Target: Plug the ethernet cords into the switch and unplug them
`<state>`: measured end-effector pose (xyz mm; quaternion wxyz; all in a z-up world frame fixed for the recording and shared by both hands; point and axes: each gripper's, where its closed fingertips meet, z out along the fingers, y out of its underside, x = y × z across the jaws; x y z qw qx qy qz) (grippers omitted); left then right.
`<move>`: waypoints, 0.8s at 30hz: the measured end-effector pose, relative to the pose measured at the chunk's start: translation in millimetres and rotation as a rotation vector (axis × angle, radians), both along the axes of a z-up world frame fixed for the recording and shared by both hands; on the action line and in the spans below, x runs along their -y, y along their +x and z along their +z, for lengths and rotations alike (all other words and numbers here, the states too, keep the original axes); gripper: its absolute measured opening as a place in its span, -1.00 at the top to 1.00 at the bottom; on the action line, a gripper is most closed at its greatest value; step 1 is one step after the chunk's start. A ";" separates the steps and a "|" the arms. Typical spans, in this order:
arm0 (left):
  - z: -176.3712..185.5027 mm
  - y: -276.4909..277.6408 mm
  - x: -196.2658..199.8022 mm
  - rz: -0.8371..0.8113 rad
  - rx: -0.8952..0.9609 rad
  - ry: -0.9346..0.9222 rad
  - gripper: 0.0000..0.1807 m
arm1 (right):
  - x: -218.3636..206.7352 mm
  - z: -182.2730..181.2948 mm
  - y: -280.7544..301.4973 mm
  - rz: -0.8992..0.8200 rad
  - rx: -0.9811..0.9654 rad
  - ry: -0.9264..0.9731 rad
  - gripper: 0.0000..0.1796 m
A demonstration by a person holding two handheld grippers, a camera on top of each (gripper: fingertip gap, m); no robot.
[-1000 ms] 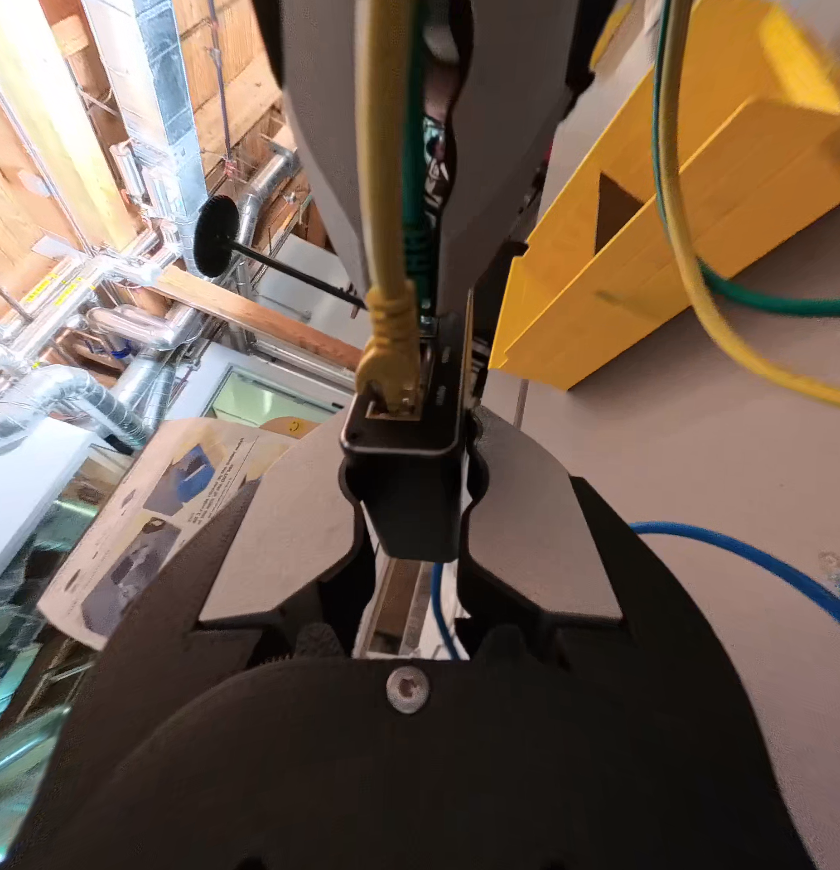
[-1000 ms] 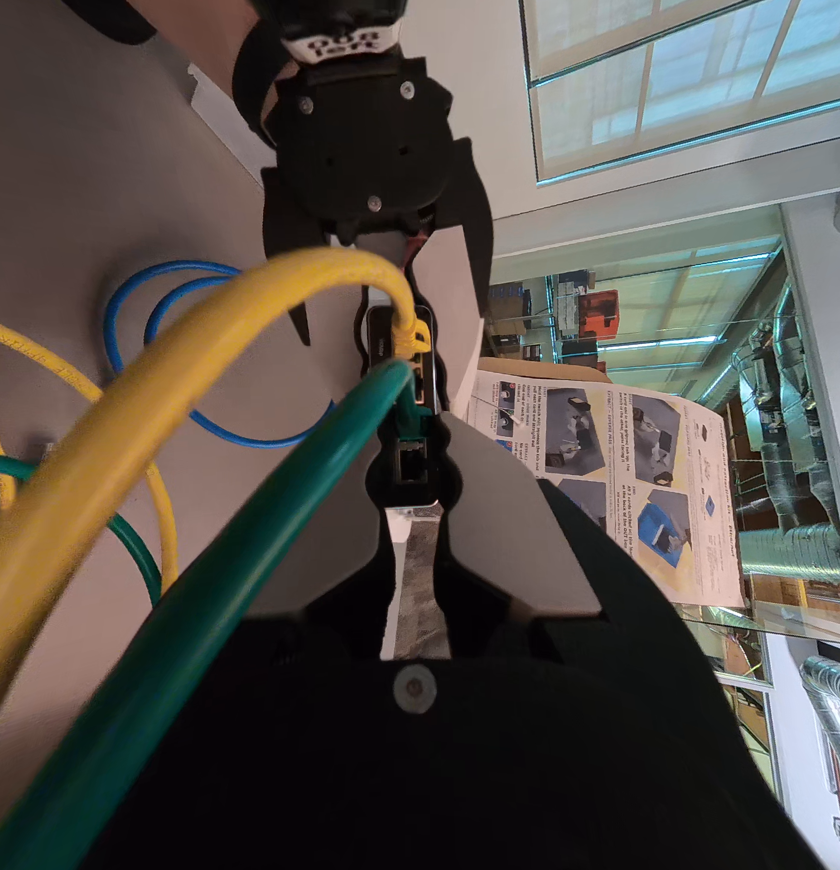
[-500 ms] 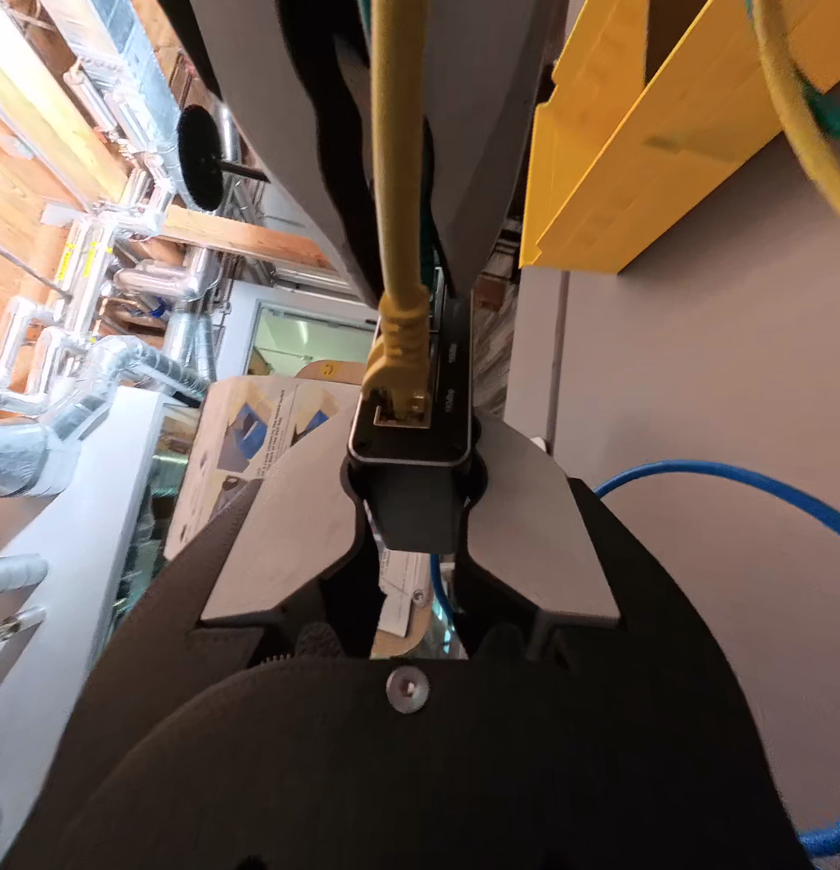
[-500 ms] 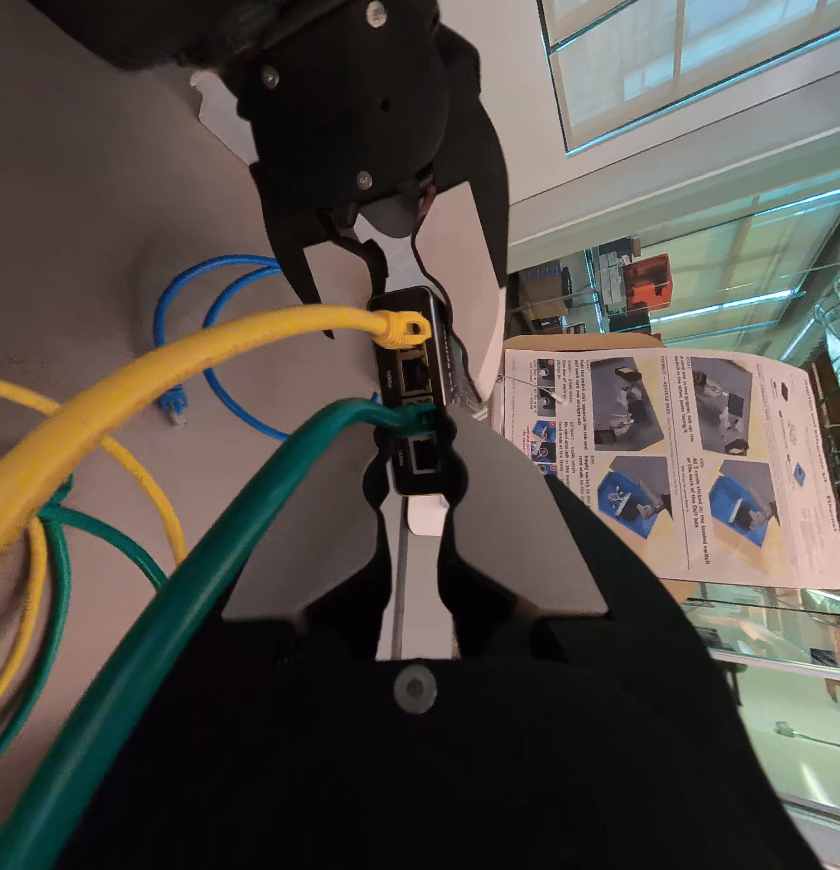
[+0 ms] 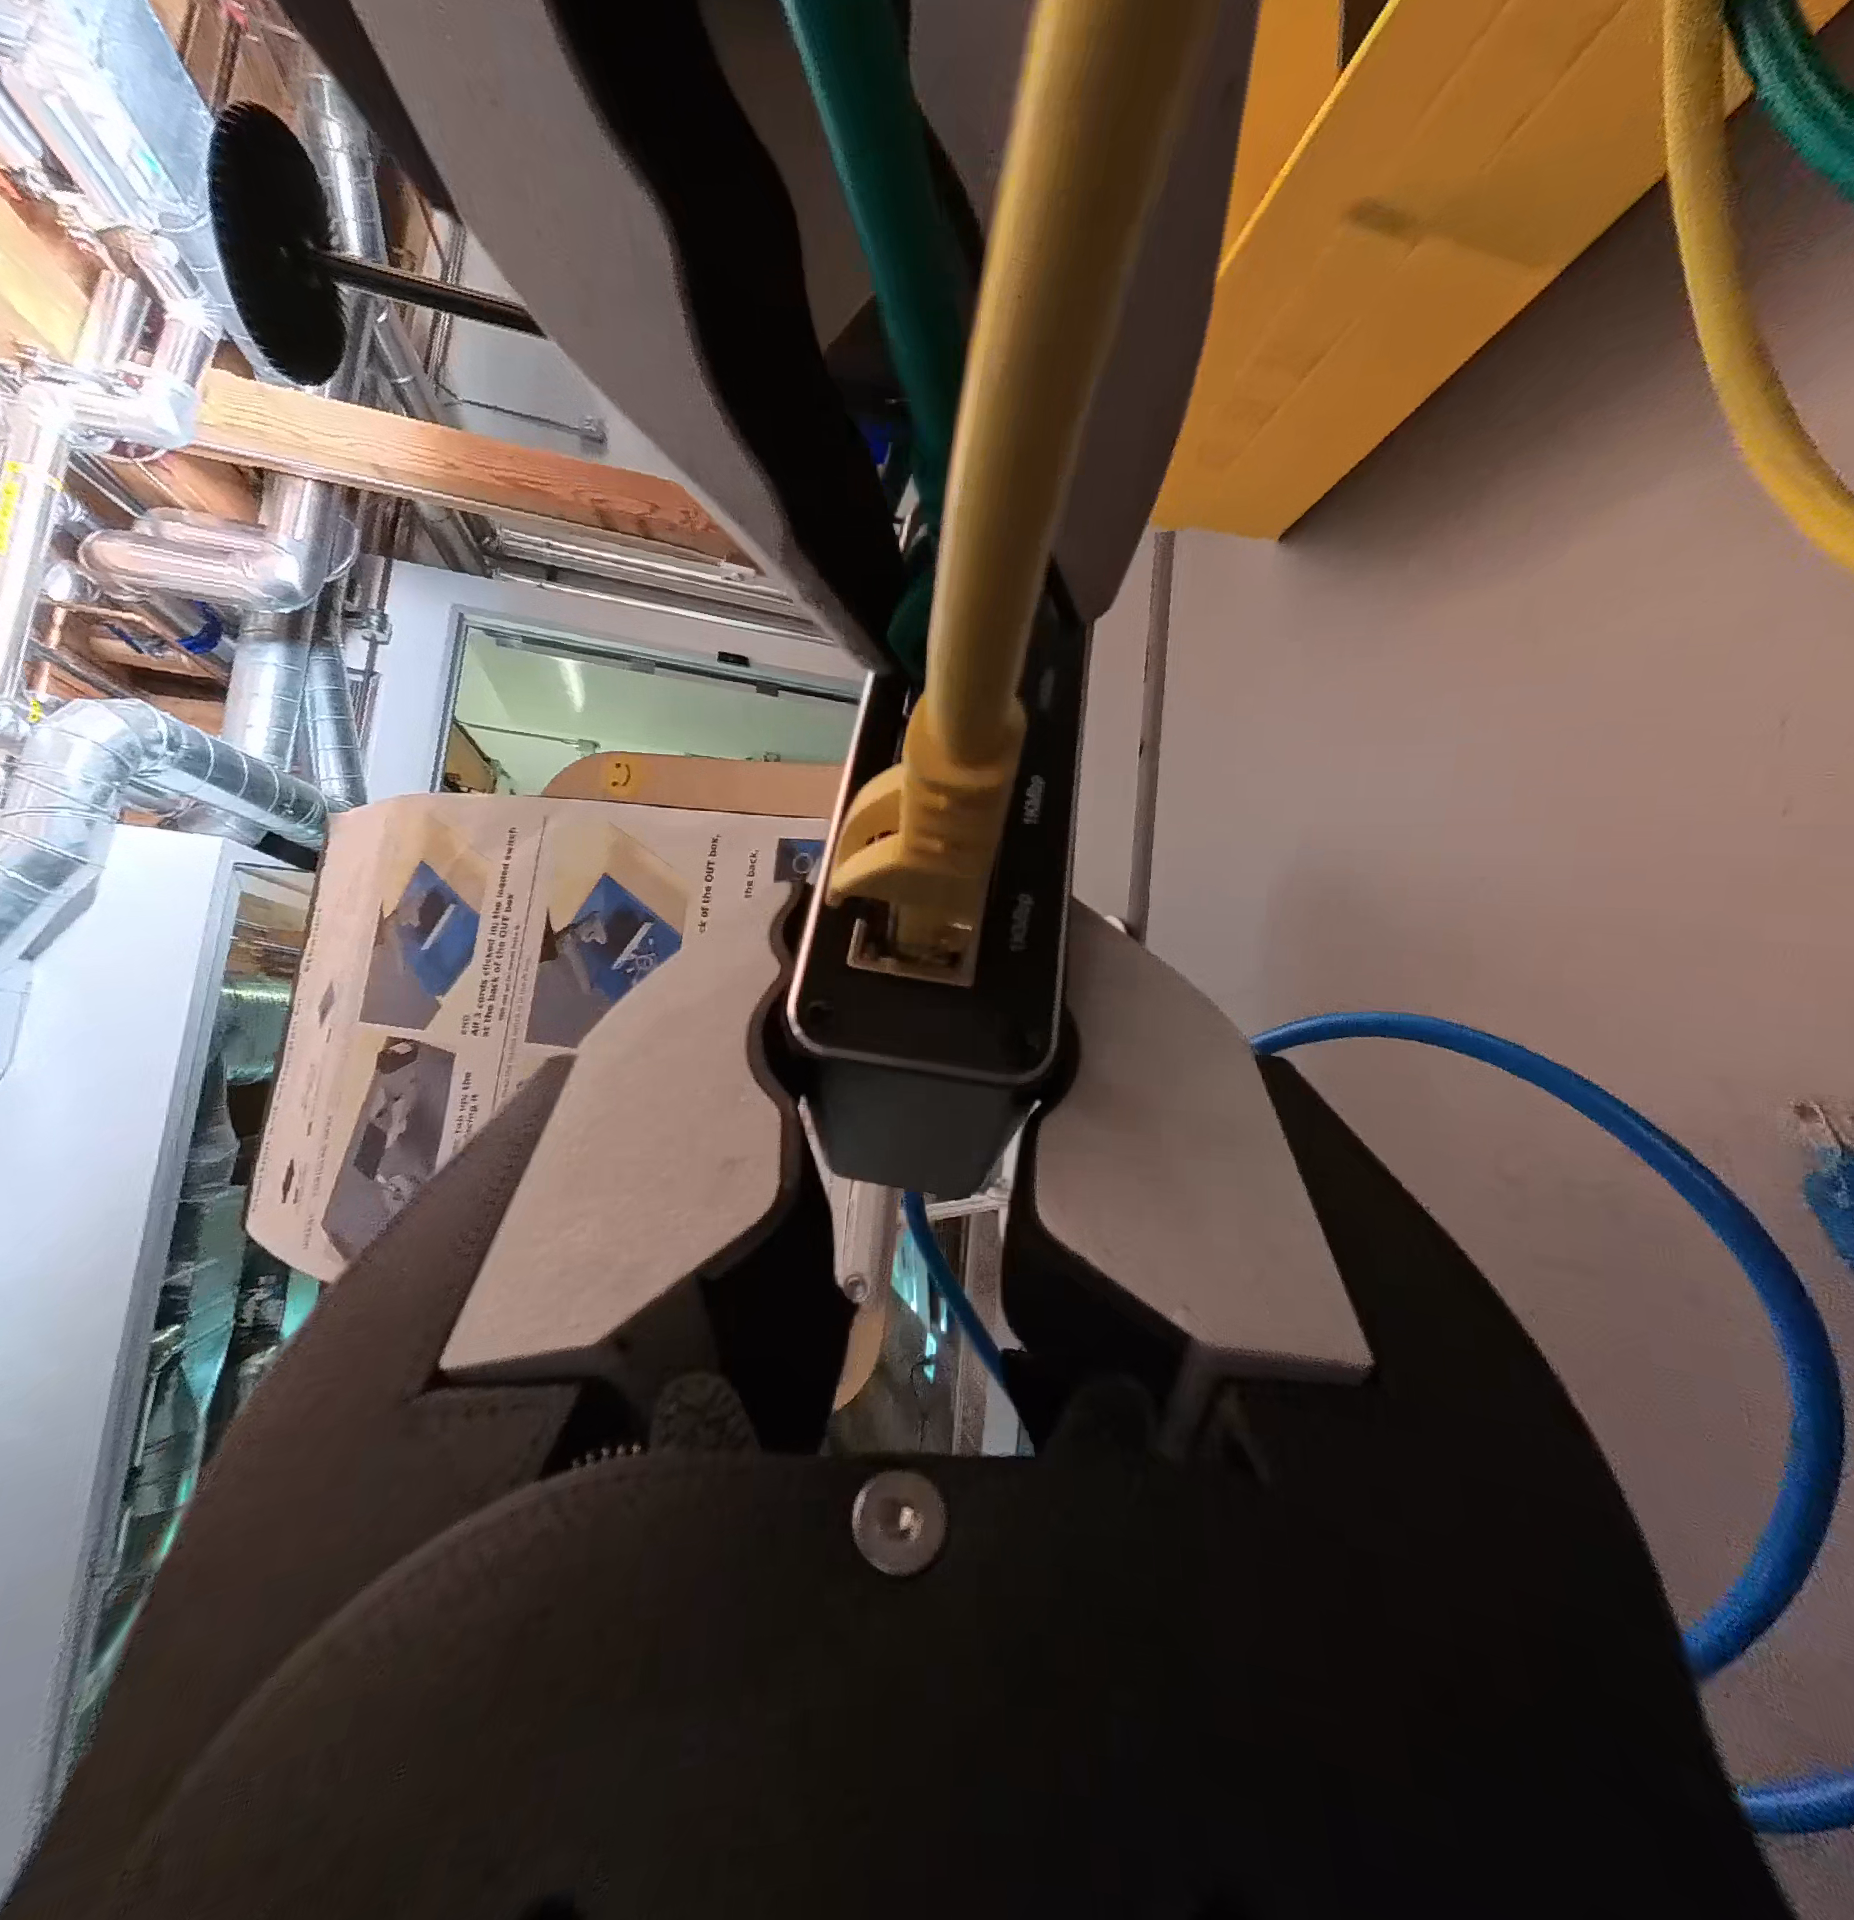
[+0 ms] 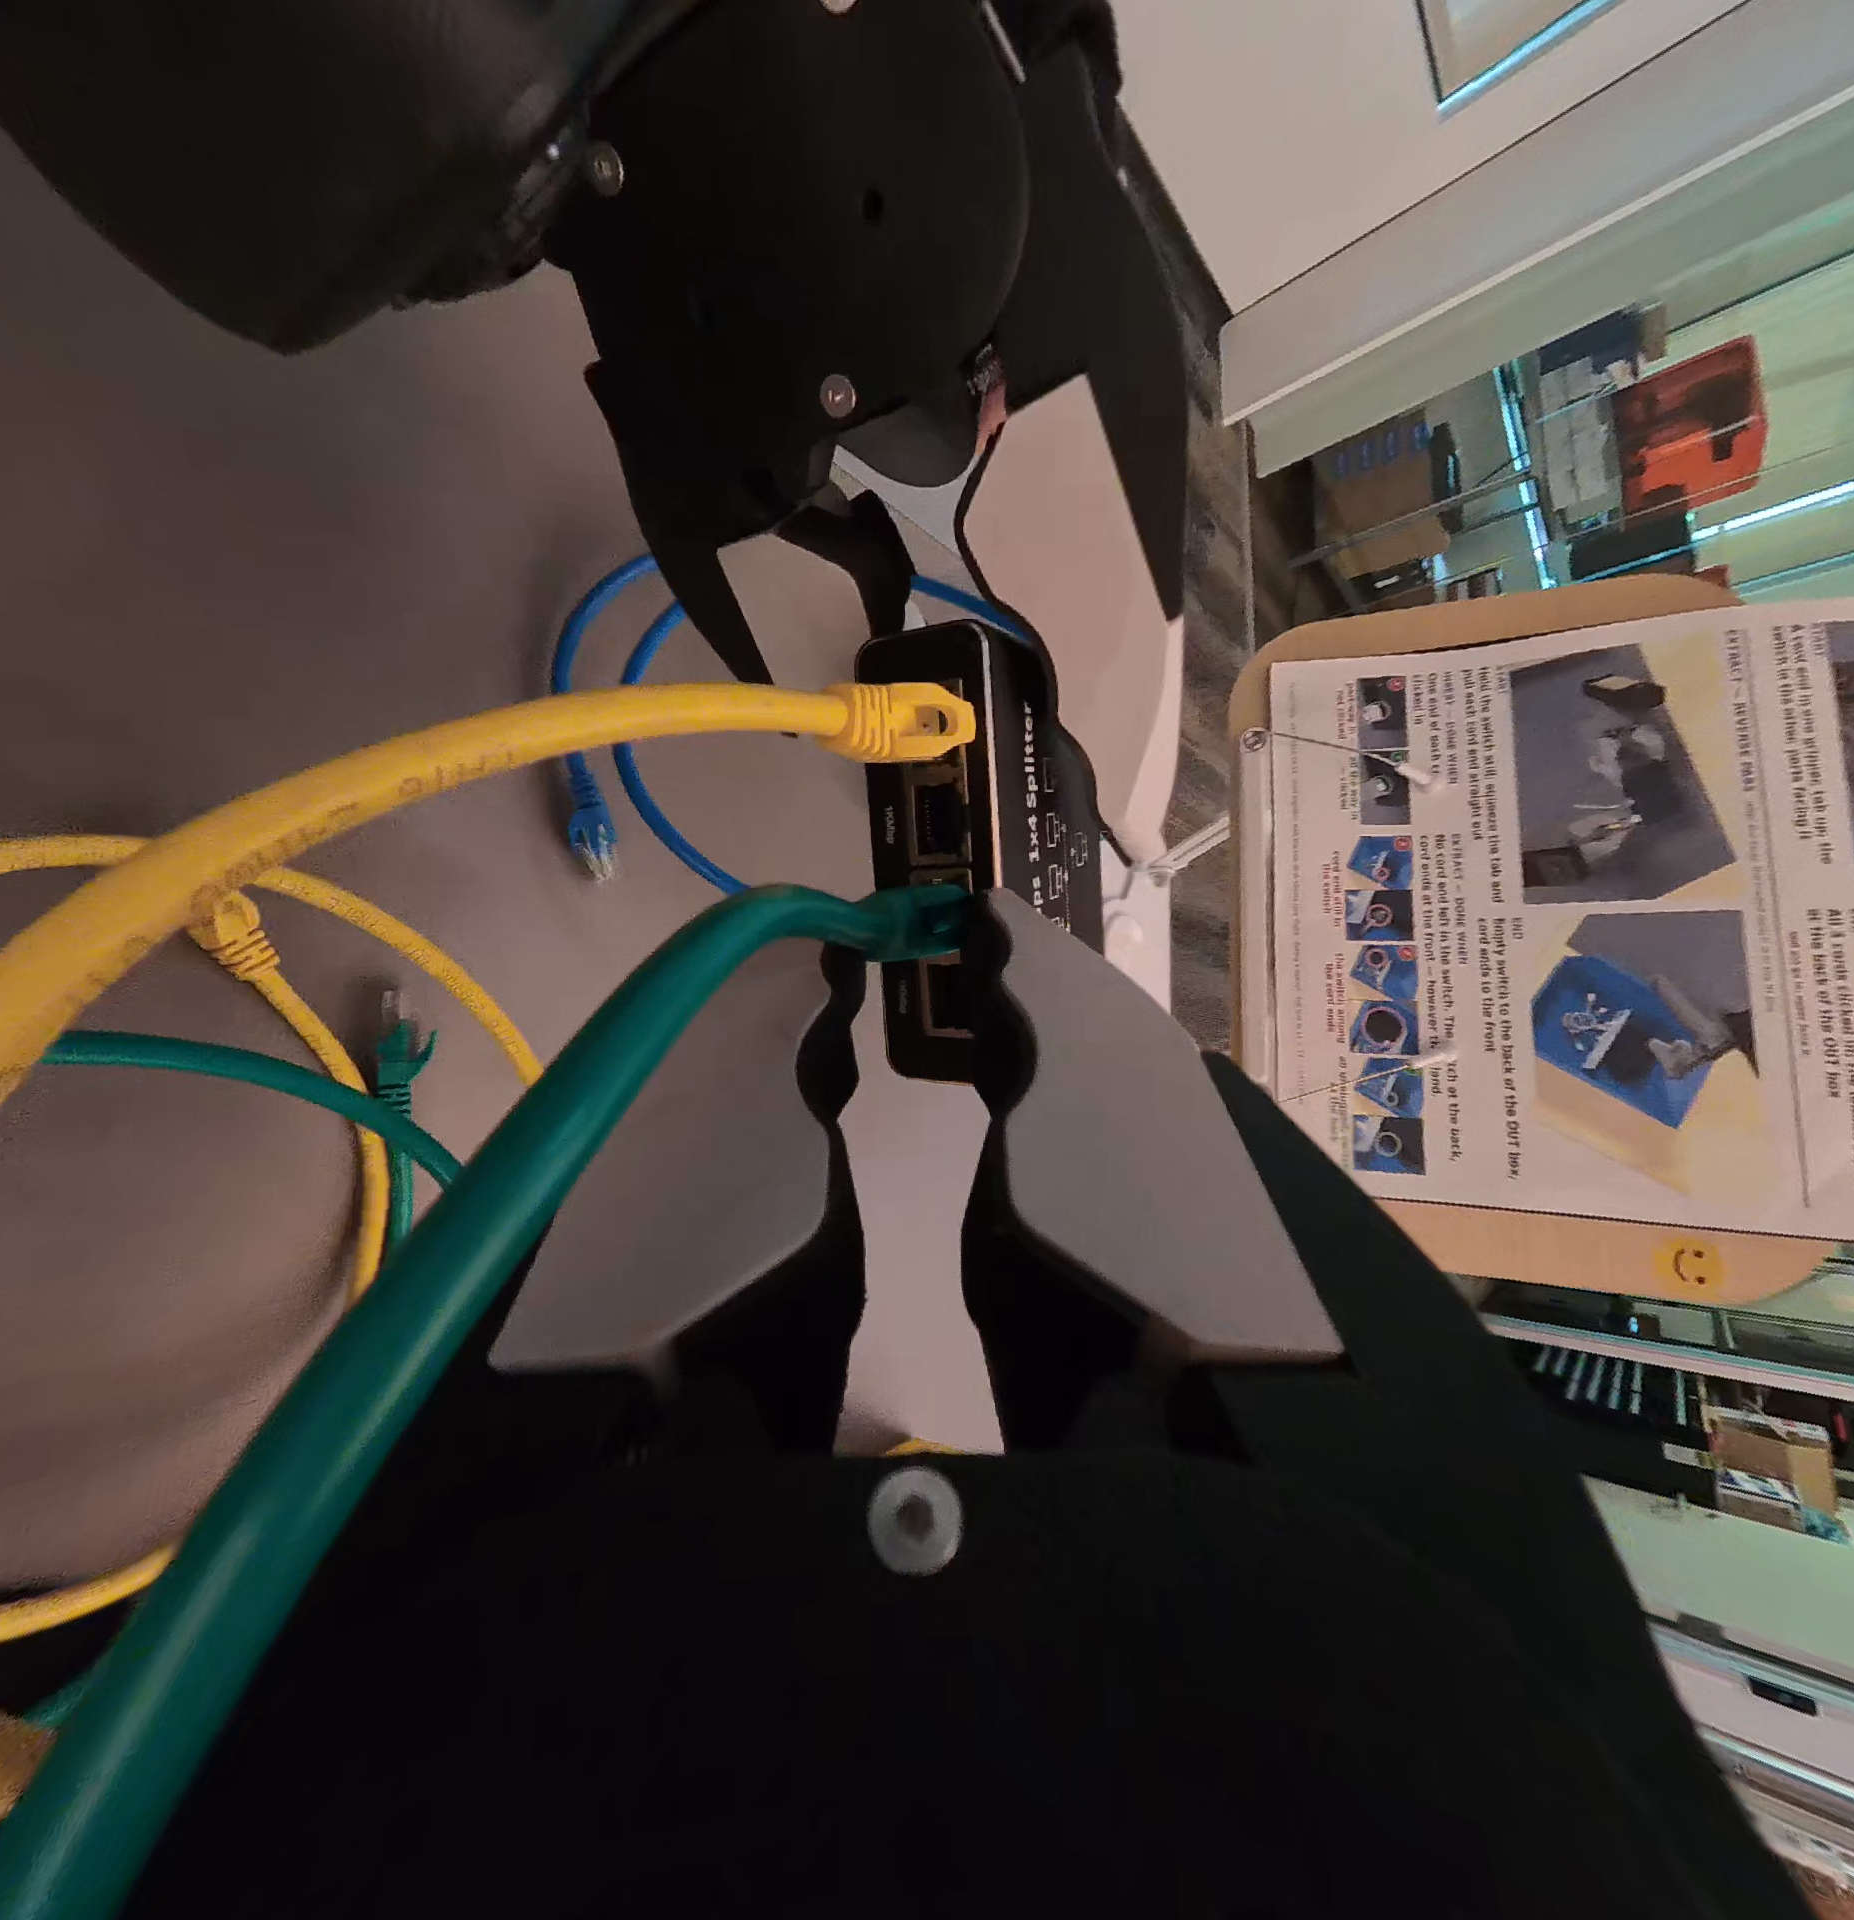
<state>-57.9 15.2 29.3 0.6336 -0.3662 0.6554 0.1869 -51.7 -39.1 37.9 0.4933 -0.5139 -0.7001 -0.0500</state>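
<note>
My left gripper (image 5: 928, 1023) is shut on one end of the black switch (image 5: 902, 1122), held off the grey table. A yellow cord's plug (image 5: 933, 831) sits in the port nearest that gripper. In the right wrist view the switch (image 6: 1016, 790) shows its row of ports. The yellow plug (image 6: 892, 719) is in the far port and the port beside it is empty. The green plug (image 6: 912, 923) sits in the third port. My right gripper (image 6: 923, 935) is shut on the green plug, its fingers flanking the switch's near end. The green cord (image 5: 881, 208) runs back between those fingers.
A blue cord (image 6: 632, 748) lies looped on the grey table (image 6: 227, 623), with a loose yellow end (image 6: 237, 935) and a loose green end (image 6: 398, 1049) nearby. A yellow box (image 5: 1422, 260) stands on the table. A board with an instruction sheet (image 6: 1629, 935) stands beside the switch.
Both grippers and the switch have turned together, so the port face shows more in the right wrist view. Both grips are unchanged. The yellow and green plugs stay in their ports.
</note>
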 end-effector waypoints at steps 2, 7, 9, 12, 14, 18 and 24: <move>-1.3 1.3 0.1 -0.011 0.009 -0.021 0.57 | 0.7 0.0 0.3 0.003 -0.002 -0.004 0.79; 22.0 -33.3 -39.8 0.185 0.115 0.008 0.59 | 35.0 -21.9 -13.6 0.148 0.054 -0.248 0.83; 38.5 -58.6 -47.0 0.179 0.208 -0.150 0.59 | 18.4 -22.5 -21.0 0.094 0.088 -0.113 0.83; 51.3 -74.6 -44.9 0.192 0.167 -0.074 0.60 | 7.8 -2.5 -18.1 0.089 -0.049 -0.085 0.84; 52.9 -78.6 -44.3 0.178 0.164 -0.090 0.60 | -24.3 -1.7 4.2 -0.066 -0.042 -0.011 0.84; 58.4 -83.4 -30.8 0.075 0.139 -0.081 0.60 | -69.8 -17.2 45.0 -0.320 -0.032 -0.044 0.83; 50.9 -90.3 -38.9 0.106 0.111 -0.119 0.60 | -71.4 -90.0 47.8 -0.315 0.189 -0.255 0.81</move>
